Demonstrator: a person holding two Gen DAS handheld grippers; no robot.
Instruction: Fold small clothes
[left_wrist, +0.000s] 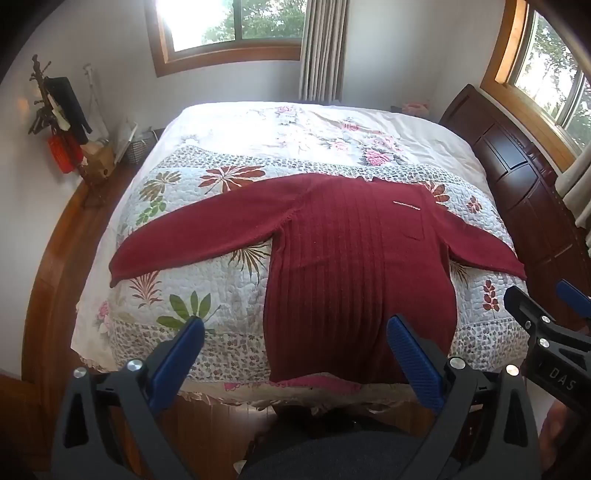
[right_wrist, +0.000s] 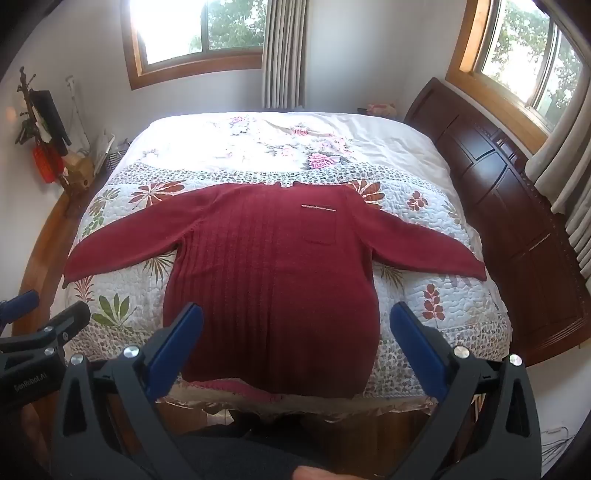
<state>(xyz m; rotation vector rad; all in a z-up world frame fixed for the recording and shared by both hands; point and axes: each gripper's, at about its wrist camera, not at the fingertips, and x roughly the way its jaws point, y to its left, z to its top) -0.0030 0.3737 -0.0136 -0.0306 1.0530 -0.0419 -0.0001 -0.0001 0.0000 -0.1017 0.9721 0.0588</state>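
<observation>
A dark red sweater (left_wrist: 354, 266) lies spread flat, front up, on the bed (left_wrist: 229, 122), with both sleeves stretched out to the sides and its hem hanging just over the near edge of the mattress. The body is ribbed in vertical lines, and a small chest pocket (right_wrist: 320, 230) sits on the right side with a thin pale strip above it. Under it lies a quilt (left_wrist: 177, 295) printed with leaves and red flowers; farther back the bedding is white with pink roses.

The left gripper (left_wrist: 295, 334) hovers above the near edge of the bed, over the sweater's lower left part, its jaws spread wide with nothing between them. One blue finger (left_wrist: 186, 350) shows over the quilt and the other over the red knit, neither touching the cloth as far as can be told. The right gripper (right_wrist: 297, 328) hangs beside it at about the same height, over the sweater's lower right part, jaws likewise wide apart and holding nothing. Each gripper shows at the edge of the other's view.

A dark wooden headboard (right_wrist: 517, 206) stands along the right side of the bed. Two windows (right_wrist: 199, 33) with wooden frames let in bright light, with striped curtains (right_wrist: 284, 51) beside them. A coat rack (left_wrist: 55, 110) stands in the far left corner
</observation>
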